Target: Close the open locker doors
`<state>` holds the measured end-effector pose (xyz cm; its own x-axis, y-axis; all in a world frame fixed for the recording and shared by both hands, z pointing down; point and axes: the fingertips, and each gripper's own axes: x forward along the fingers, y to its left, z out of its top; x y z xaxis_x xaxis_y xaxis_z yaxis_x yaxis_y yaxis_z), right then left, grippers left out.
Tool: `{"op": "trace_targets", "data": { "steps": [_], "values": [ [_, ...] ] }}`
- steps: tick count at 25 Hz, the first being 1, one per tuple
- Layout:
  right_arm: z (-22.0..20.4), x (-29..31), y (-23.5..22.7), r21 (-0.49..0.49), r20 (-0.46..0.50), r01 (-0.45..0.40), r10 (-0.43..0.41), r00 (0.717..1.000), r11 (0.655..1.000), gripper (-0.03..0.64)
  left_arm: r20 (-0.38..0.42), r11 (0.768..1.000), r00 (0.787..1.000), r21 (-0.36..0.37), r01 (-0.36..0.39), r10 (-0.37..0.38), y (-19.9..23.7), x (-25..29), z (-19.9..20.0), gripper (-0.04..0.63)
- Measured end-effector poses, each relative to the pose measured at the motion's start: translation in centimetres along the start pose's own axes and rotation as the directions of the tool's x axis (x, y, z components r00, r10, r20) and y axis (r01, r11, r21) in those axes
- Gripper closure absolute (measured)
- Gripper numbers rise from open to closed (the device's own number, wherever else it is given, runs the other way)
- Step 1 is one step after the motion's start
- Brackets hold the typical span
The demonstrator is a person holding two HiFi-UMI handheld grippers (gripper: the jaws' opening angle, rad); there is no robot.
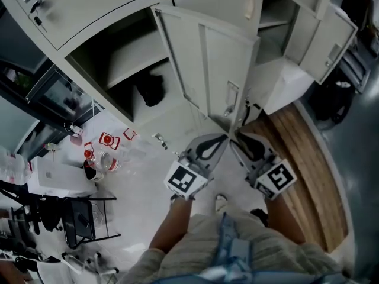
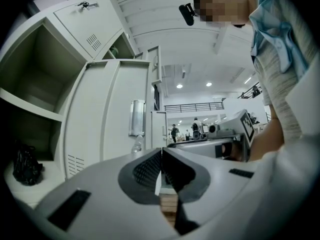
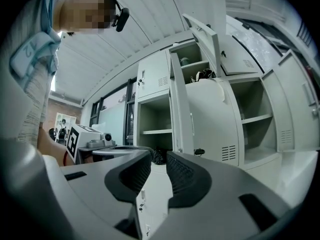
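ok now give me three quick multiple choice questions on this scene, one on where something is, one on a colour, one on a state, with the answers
1. Where is the black bag?
A. on the wooden floor
B. inside an open compartment, under its shelf
C. hanging on a door handle

2. What colour are the lockers?
A. light grey
B. blue
C. red

3. How do the jaws of the right gripper stand?
A. shut on a door edge
B. shut on the bag
C. apart, with nothing between them

Answers:
1 B, the left gripper view shows it on the compartment floor below the shelf.
2 A, every door and wall is the same pale grey.
3 C, the right gripper view shows a clear gap, with only lockers beyond.
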<state>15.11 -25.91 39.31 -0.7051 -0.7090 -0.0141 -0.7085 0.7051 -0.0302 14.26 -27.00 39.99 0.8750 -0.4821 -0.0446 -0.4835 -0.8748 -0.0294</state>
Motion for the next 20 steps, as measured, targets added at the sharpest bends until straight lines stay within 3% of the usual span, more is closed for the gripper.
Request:
{"op": "trace_targets", "data": {
  "steps": [20],
  "values": [
    [-2.4,1.7,-6.6,0.001,-0.060,0.047,-0.047,0.997,0.999,0.518,-0.028,0.999,0.998,-0.011,-0.048,0.047,3.2,1.9,-1.1,0.588]
  ]
}}
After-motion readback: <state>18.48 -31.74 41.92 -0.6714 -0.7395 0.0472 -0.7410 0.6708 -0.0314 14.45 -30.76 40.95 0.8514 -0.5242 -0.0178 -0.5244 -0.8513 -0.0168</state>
